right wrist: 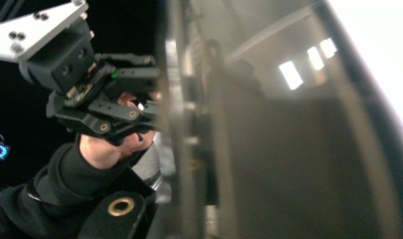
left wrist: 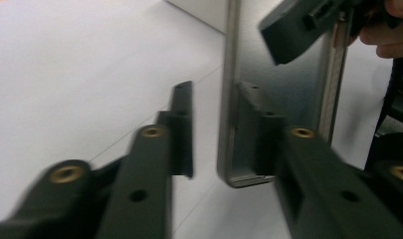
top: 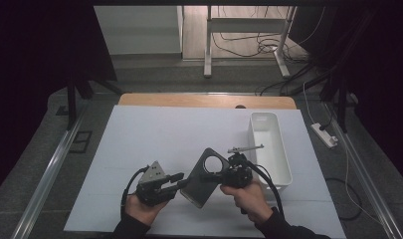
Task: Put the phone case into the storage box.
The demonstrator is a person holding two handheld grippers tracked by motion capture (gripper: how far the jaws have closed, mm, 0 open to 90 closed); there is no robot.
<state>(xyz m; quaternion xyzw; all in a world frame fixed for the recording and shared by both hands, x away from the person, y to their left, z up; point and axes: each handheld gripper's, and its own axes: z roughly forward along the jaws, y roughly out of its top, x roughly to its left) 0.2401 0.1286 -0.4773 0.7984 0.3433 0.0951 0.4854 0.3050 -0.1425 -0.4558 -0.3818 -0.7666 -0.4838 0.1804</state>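
Peering past blur, I see my right tongs (top: 220,175) clamping the phone (top: 205,178) (edge-on); left tongs (top: 181,182) loose around its corner.

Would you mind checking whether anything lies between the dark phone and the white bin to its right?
Only the right gripper, shut on the phone, sits on that side; a small tool lies beside the white bin.

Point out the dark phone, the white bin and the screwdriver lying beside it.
dark phone (top: 203,183), high view, on its flat back below the round camera ring.
white bin (top: 281,151), high view, on its right long wall.
screwdriver (top: 245,148), high view, on the middle of its shaft.
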